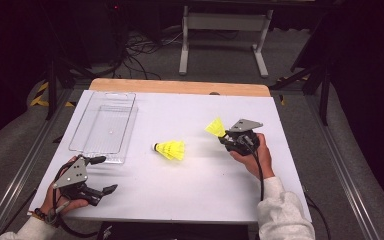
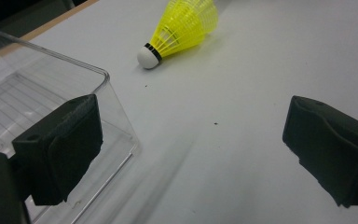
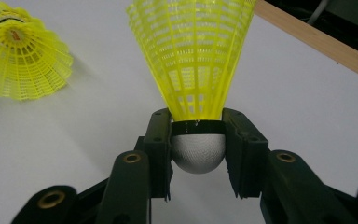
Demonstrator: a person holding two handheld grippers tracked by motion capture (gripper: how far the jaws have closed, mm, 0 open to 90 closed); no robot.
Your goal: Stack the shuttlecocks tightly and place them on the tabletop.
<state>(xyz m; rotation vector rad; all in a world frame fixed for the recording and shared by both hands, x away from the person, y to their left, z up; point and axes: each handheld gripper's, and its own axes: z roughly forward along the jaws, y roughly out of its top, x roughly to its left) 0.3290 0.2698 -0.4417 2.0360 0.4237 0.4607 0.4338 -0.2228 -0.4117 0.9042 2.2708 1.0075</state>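
At the left, the person's left hand (image 1: 62,202) rests near the front-left corner of the white table (image 1: 190,195). It holds the left gripper (image 1: 102,175) low over the surface, with the jaws pointing to the right and wide apart, nothing between them. In the left gripper view one black pad (image 2: 58,149) stands just in front of the near corner of the clear plastic tray (image 1: 82,117); the other pad is over bare table. The tray lies along the left side of the table, close to its left edge.

In the middle, one yellow shuttlecock (image 1: 171,149) lies on its side, the white cork toward the tray, with free table all around it.

At the right, the right hand (image 1: 255,155) holds the right gripper (image 1: 223,135) lifted above the table and turned to the left. Its jaws are clenched on the cork of the second shuttlecock (image 3: 193,60), whose yellow skirt points away from the gripper. Bare table lies between this gripper and the right edge.
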